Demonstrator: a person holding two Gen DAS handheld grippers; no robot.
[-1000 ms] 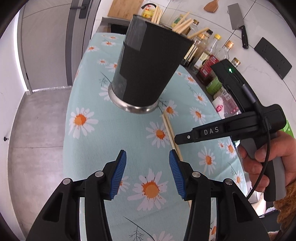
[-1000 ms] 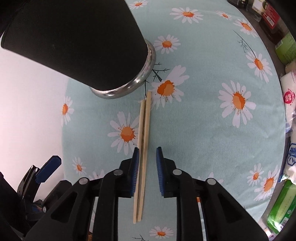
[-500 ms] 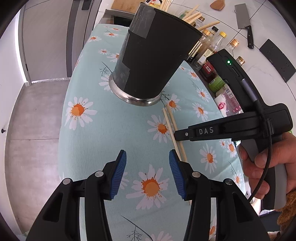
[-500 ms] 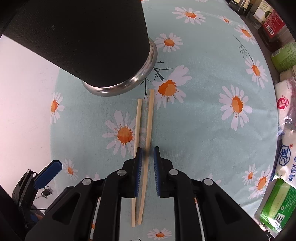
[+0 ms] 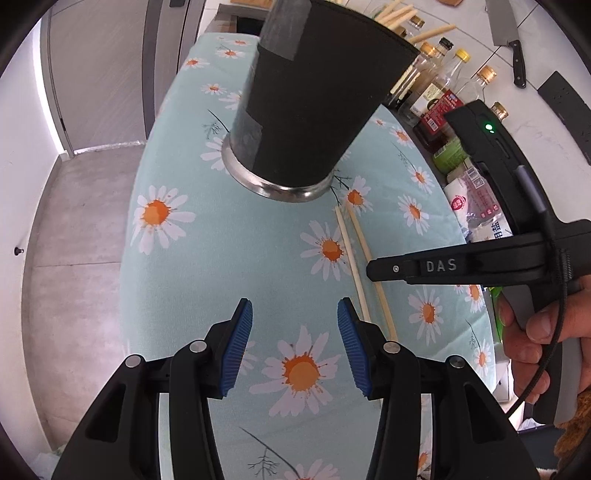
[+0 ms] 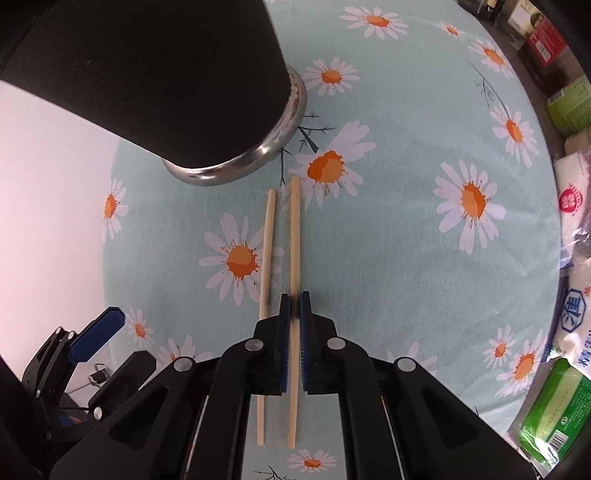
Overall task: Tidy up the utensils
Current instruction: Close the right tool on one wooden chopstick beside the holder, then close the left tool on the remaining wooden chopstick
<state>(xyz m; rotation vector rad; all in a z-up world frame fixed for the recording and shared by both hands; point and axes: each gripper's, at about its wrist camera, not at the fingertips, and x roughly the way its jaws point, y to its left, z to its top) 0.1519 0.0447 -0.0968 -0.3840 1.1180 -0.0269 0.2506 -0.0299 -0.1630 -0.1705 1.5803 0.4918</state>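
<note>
Two wooden chopsticks lie side by side on the daisy tablecloth (image 6: 399, 258). My right gripper (image 6: 294, 304) is shut on the right chopstick (image 6: 294, 236); the left chopstick (image 6: 266, 251) lies free just beside its left finger. A tall black utensil holder (image 6: 155, 74) with a steel base stands just beyond the chopstick tips; in the left wrist view (image 5: 317, 99) several chopsticks stick out of its top. My left gripper (image 5: 294, 325) is open and empty above the cloth, left of the chopsticks (image 5: 354, 258). The right gripper (image 5: 373, 267) shows there from the side.
Sauce bottles (image 5: 439, 99) and food packets (image 5: 476, 199) crowd the counter right of the table. A cleaver (image 5: 506, 22) hangs on the wall. Packets (image 6: 569, 206) line the right edge in the right wrist view. The table edge drops to the floor (image 5: 74, 221) on the left.
The right gripper has closed from a narrow gap onto the right chopstick, and the two chopsticks have spread apart. The left gripper has stayed open and edged closer to the holder.
</note>
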